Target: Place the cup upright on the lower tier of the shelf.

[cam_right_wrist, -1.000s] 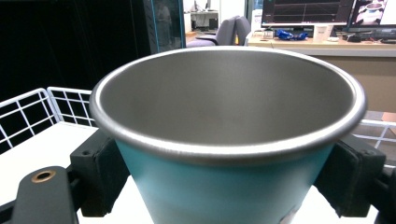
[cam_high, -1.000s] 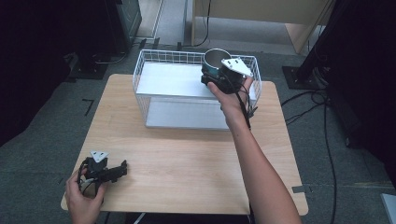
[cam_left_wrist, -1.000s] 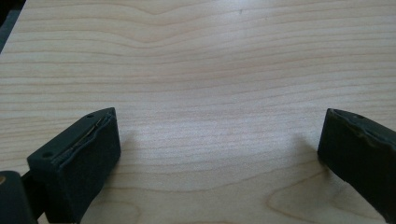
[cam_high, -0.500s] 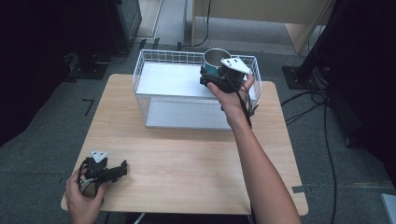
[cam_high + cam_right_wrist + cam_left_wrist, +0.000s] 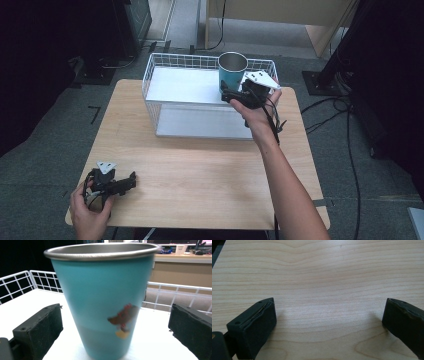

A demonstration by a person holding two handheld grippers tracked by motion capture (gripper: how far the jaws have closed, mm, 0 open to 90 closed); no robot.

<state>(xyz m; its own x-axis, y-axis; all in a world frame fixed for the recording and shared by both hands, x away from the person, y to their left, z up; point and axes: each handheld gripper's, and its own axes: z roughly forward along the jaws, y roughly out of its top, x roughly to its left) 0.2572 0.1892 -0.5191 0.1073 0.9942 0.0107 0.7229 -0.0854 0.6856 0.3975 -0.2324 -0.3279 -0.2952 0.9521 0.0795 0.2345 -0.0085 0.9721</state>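
Since the teal cup now stands upright on the wire basket's upper shelf, my right tool has just spread its jaws clear of it, while my left tool rests released on the counter.

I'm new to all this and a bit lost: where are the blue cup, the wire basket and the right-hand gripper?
Blue cup [image 5: 100, 305]: right gripper view, middle of its teal side wall.
Wire basket [image 5: 165, 59]: high view, back rim of the white wire wall.
Right gripper [image 5: 226, 94]: high view, between its black fingertips beside the cup.
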